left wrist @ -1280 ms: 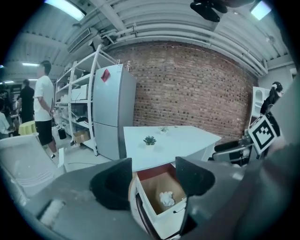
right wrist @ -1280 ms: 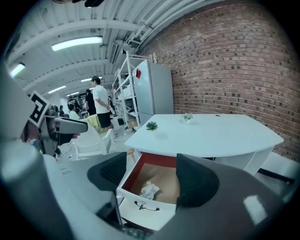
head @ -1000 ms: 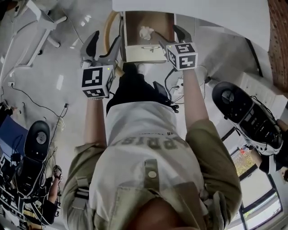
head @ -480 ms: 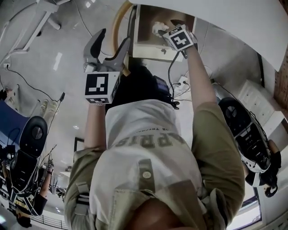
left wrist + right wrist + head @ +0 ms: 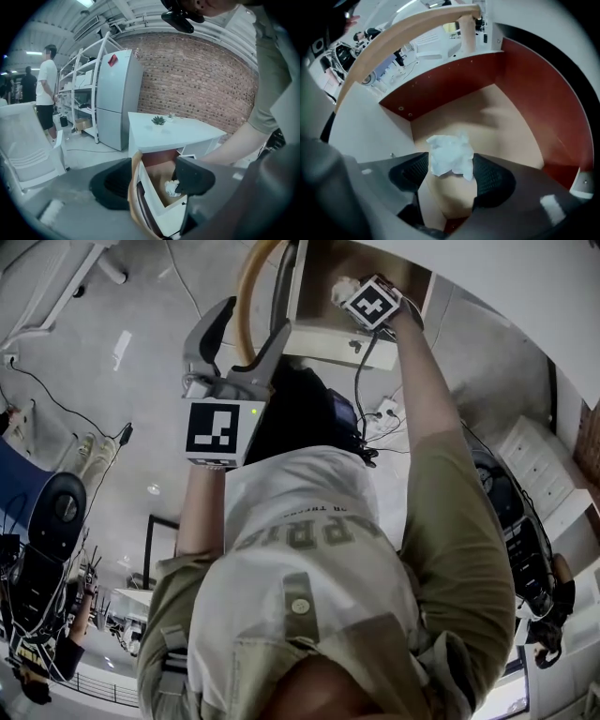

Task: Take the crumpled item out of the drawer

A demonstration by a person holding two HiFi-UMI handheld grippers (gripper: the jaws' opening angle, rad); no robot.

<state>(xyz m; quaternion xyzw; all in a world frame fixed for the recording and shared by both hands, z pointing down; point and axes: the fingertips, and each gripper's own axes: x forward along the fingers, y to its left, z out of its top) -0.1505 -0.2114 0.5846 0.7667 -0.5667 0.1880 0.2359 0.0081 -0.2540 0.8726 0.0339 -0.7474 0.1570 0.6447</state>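
The crumpled white paper [image 5: 449,154] lies on the tan floor of the open drawer [image 5: 497,122], which has red-brown inner walls. My right gripper [image 5: 450,174] is inside the drawer with the paper between its black pads; its jaws are closing and I cannot see them squeezing it. In the head view its marker cube [image 5: 373,303] covers most of the paper [image 5: 339,287]. My left gripper [image 5: 251,322] hangs open and empty in front of the drawer's white front [image 5: 323,338]. The left gripper view shows the paper [image 5: 172,187] inside the drawer [image 5: 154,206].
The drawer belongs to a white desk [image 5: 173,131] with a small plant [image 5: 158,120] on top. A tan curved bar [image 5: 251,287] stands beside the drawer's left side. A grey fridge [image 5: 117,98], shelves and a standing person [image 5: 47,89] are beyond. Cables and an office chair [image 5: 56,512] are on the floor.
My right gripper has reached forward from the drawer's front edge into the drawer, down around the paper. The left gripper has stayed outside, spread as before.
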